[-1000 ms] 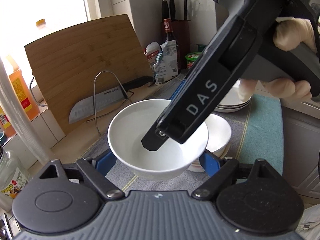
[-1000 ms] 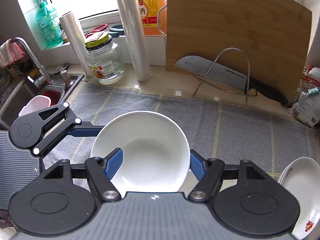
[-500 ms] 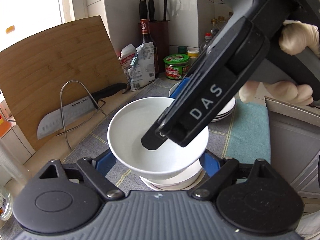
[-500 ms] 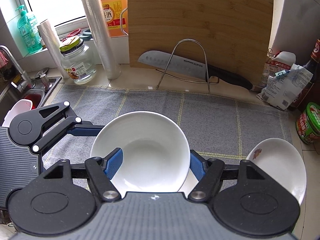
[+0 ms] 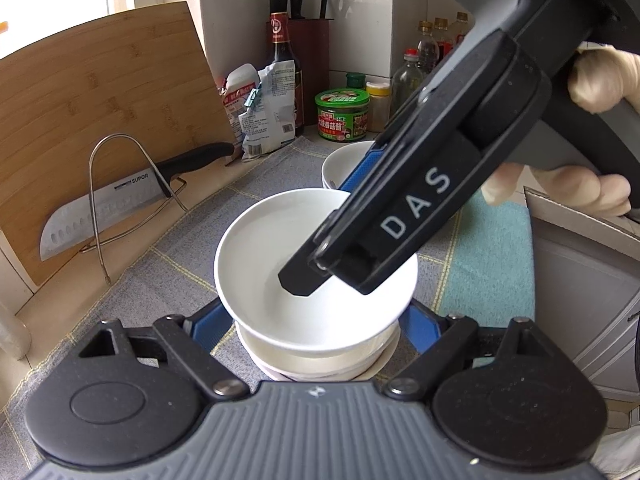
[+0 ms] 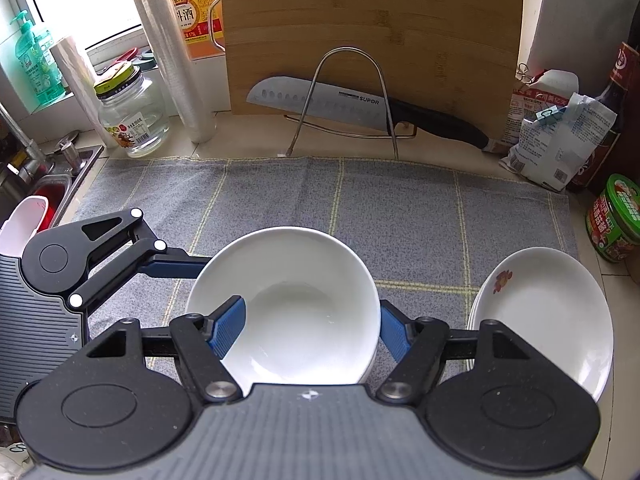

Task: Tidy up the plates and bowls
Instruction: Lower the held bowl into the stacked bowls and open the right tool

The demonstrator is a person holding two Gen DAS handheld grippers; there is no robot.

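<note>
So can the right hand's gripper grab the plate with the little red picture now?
Probably not yet. The right gripper has its fingers shut on the white bowl. The plate with the red picture lies just beside it, nothing between, but the bowl must go down first.

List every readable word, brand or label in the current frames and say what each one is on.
"SUPOR": blade of the knife in the wire stand.
"DAS": black body of the right gripper, seen from the left wrist.
Yellow jug at the window: large Chinese characters, not surely readable.
Green-lidded tub, packets, dark bottle, glass jar, soap bottle: print too small or blurred.
</note>
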